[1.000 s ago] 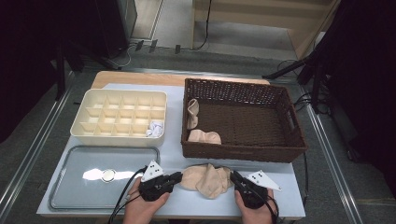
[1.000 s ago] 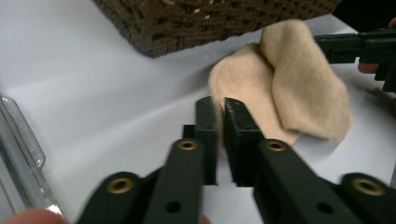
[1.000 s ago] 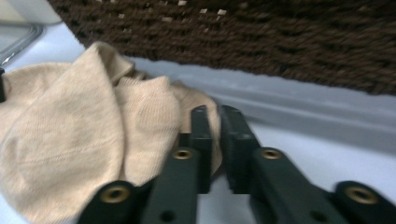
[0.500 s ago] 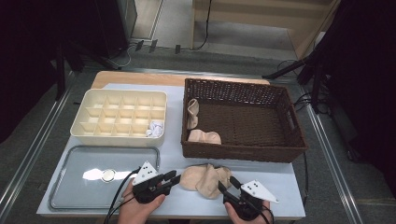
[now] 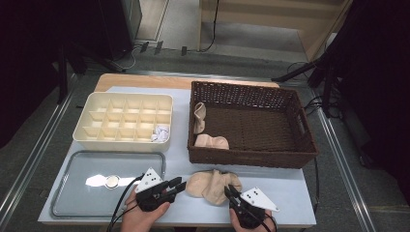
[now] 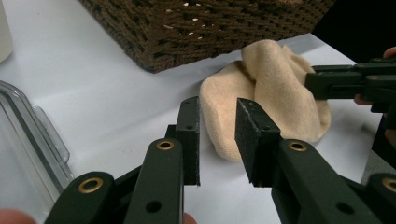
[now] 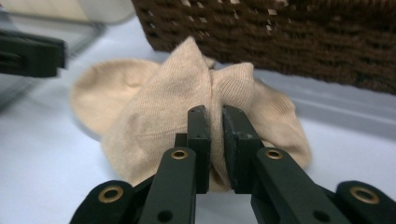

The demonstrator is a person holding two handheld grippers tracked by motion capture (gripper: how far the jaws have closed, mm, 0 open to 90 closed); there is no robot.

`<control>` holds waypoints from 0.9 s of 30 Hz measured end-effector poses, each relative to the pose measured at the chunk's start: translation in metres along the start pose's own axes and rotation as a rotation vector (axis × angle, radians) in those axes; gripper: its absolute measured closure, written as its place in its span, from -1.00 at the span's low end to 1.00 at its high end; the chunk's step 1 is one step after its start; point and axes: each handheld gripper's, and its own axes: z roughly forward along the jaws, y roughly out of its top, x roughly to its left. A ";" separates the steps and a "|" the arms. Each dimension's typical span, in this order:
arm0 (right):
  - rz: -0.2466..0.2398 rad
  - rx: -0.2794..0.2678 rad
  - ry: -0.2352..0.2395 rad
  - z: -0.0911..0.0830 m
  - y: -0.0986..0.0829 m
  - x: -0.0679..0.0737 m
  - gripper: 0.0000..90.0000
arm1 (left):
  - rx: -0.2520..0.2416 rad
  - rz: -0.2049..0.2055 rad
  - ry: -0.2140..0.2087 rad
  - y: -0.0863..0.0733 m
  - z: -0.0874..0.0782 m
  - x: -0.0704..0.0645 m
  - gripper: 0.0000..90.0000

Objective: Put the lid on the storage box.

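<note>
A crumpled beige sock (image 5: 209,184) lies on the white table just in front of the brown wicker basket (image 5: 251,158). My right gripper (image 5: 230,191) is at the sock's right edge. In the right gripper view it (image 7: 215,135) is shut on a raised fold of the sock (image 7: 159,107). My left gripper (image 5: 177,186) sits at the sock's left side. In the left gripper view it (image 6: 217,135) is open, with the sock (image 6: 275,93) just beyond its tips and nothing between the jaws.
Two more beige socks (image 5: 199,117) (image 5: 211,141) lie at the basket's left end. A cream divided organiser (image 5: 121,141) holds a white crumpled item (image 5: 161,133). A metal tray (image 5: 63,169) with a small round object (image 5: 112,181) sits at front left.
Both hands drew back toward the table's front edge. The right gripper then moved up to the sock and has shut on its fold. The left gripper stays open beside it.
</note>
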 end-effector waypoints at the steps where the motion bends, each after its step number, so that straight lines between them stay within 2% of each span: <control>1: 0.004 -0.014 0.009 -0.003 0.001 0.000 0.85 | -0.001 0.002 -0.005 0.000 0.000 0.000 0.61; 2: 0.012 -0.030 0.034 -0.008 0.004 0.000 0.85 | -0.003 0.003 -0.006 0.000 -0.001 0.000 0.61; 4: 0.015 -0.036 0.037 -0.010 0.005 0.000 0.85 | -0.003 0.003 -0.006 0.000 -0.001 0.000 0.61; 5: 0.029 -0.054 0.067 -0.016 0.006 0.000 0.86 | -0.005 0.000 -0.010 0.000 -0.001 -0.001 0.61; 9: 0.069 -0.055 0.115 -0.022 0.007 -0.003 0.86 | -0.005 0.001 -0.012 0.000 -0.001 -0.001 0.61; 11: 0.068 -0.050 0.127 -0.022 0.007 -0.006 0.86 | -0.005 0.002 -0.013 0.001 -0.002 -0.001 0.61; 14: 0.073 -0.027 0.107 -0.021 0.005 -0.014 0.84 | -0.004 0.003 -0.012 0.000 -0.002 0.000 0.61; 15: 0.071 -0.007 0.075 -0.019 0.003 -0.018 0.81 | -0.004 0.003 -0.012 0.000 -0.002 0.000 0.61; 16: 0.071 -0.007 0.075 -0.019 0.003 -0.018 0.81 | -0.004 0.003 -0.012 0.000 -0.002 0.000 0.61; 17: 0.075 -0.001 0.017 -0.016 0.000 -0.025 0.66 | -0.004 0.003 -0.013 0.000 -0.002 0.000 0.61; 19: 0.099 -0.015 -0.017 -0.018 0.000 -0.030 0.58 | -0.005 0.004 -0.012 0.000 -0.002 0.000 0.61; 20: 0.099 -0.015 -0.017 -0.018 0.000 -0.030 0.58 | -0.005 0.004 -0.012 0.000 -0.002 0.000 0.61; 21: 0.108 -0.051 -0.036 -0.023 0.001 -0.033 0.59 | -0.005 0.004 -0.012 0.000 -0.002 0.000 0.61; 24: 0.103 -0.076 -0.030 -0.026 0.003 -0.032 0.67 | -0.005 0.004 -0.012 0.000 -0.002 0.000 0.61; 25: 0.101 -0.070 -0.007 -0.025 0.003 -0.029 0.70 | -0.003 0.007 -0.013 0.000 -0.001 -0.001 0.61; 26: 0.101 -0.070 -0.007 -0.025 0.003 -0.029 0.70 | -0.003 0.007 -0.013 0.000 -0.001 -0.001 0.61; 27: 0.092 -0.040 0.014 -0.021 0.001 -0.027 0.70 | -0.002 0.009 -0.014 0.000 -0.001 -0.001 0.61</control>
